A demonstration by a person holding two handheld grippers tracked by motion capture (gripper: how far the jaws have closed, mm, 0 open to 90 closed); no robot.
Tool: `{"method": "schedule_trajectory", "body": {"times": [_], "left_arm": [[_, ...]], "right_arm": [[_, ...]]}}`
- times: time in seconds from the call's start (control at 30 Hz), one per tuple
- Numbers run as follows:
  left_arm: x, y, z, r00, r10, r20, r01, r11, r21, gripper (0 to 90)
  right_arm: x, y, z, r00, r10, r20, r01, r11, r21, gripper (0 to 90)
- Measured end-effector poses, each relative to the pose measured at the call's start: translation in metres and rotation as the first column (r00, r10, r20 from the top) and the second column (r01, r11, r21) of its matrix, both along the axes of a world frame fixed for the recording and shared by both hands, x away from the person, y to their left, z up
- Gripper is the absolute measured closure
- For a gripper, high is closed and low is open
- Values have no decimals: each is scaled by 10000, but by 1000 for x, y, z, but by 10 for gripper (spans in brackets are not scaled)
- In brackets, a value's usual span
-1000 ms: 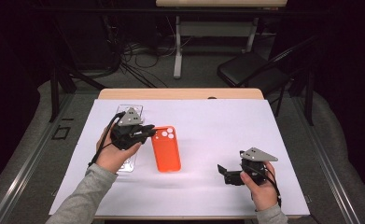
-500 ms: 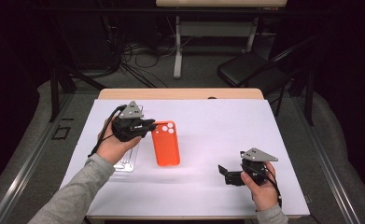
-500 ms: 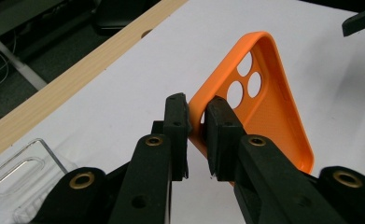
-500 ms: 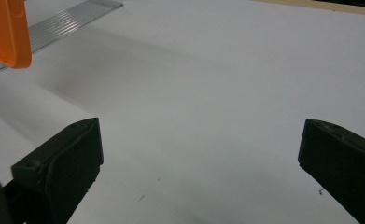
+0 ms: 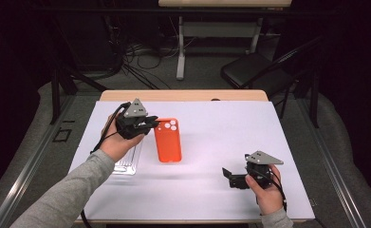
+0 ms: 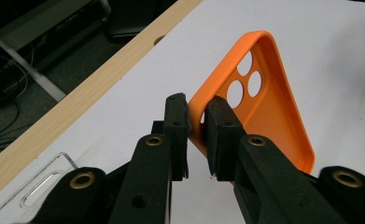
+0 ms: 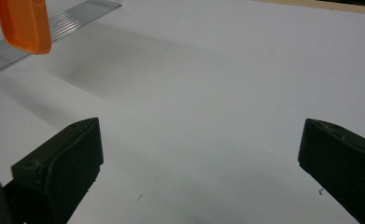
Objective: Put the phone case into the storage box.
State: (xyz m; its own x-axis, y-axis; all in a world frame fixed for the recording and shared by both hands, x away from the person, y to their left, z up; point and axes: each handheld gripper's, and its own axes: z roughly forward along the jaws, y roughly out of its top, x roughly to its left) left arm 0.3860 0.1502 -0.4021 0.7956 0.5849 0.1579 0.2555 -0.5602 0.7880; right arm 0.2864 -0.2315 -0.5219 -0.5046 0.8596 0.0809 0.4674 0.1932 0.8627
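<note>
Orange plastic phone case [image 6: 264, 112], three round camera holes, hollow side up: your left gripper [image 6: 196, 123] pinches its corner rim. Your right gripper [image 7: 199, 154] gapes wide, holding nothing.

Orange phone case [image 5: 167, 141], camera end lifted, seemingly tilted above white table [image 5: 221, 123]

The person wears a grey long sleeve [image 5: 64, 190] on the left arm, and a bit of grey cuff [image 5: 274, 219] shows at the right wrist. The left gripper [image 5: 150, 124] and the right gripper [image 5: 229, 176] are both black. Each has a flat grey plate with three corners on top, behind its fingers. A thin black cable [image 5: 108, 128] hangs from the back of the left one. Up close, the fingers [image 6: 176, 122] are thick black blocks, and round brass-coloured rings sit in the arms just below them.
</note>
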Motion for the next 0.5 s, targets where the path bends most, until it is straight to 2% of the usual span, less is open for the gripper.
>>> {"method": "schedule_trajectory", "body": {"times": [0.07, 0.23, 0.33, 0.5], "left_arm": [[1, 1, 1, 9999, 24, 104, -23, 10000, -58, 799], [5, 3, 0, 9996, 57, 284, -59, 10000, 55, 800], [8, 6, 1, 9987, 10, 503, -18, 9998, 175, 800], [14, 10, 5, 9955, 103, 940, -114, 9999, 118, 800]], "right_arm": [[-1, -1, 0, 9999, -32, -120, 33, 10000, 41, 0], [0, -2, 0, 10000, -55, -14, 56, 9999, 110, 0], [0, -3, -1, 10000, -42, -39, 43, 9999, 101, 0], [1, -3, -2, 10000, -51, -49, 52, 9999, 126, 0]]}}
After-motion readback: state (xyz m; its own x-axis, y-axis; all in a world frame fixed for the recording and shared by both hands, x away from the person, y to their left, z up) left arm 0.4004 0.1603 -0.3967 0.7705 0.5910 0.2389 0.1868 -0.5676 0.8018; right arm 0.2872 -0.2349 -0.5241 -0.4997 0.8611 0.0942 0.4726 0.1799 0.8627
